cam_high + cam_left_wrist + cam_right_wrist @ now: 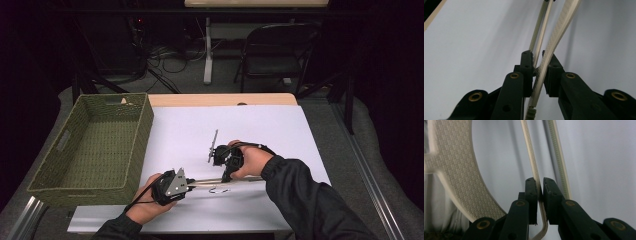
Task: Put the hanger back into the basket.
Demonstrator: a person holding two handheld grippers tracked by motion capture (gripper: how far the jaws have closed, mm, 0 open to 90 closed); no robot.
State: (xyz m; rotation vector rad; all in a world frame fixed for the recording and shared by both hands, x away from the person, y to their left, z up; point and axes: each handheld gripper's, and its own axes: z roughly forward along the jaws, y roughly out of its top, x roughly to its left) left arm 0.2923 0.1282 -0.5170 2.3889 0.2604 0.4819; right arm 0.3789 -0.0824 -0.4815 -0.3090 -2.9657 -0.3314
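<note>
Item: long cream-white strap-like piece with a woven texture and a ridged, zip-tie-like strand, lying across the lower centre of the high view on the white surface. Long axis: roughly left to right in the frame, running from one hand to the other.

Left tongs: lower centre-left of the high view, held in the person's left hand. In the left gripper view the black jaws are closed on the cream strap, which passes between them and rises toward the top of the frame.

Right tongs: centre of the high view, held in the right hand. In the right gripper view the jaws pinch a narrow cream strand; a broad curved woven part fills the upper left of that frame.

Key relation: the piece spans between both tongs, each holding one end region, so neither hand is nearer; any coming move likely turns on pulling or lifting along that left-right axis.

Also present: small dark wire hook just below the piece; thin grey rod above the right hand; green woven basket at the left edge, well apart.
</note>
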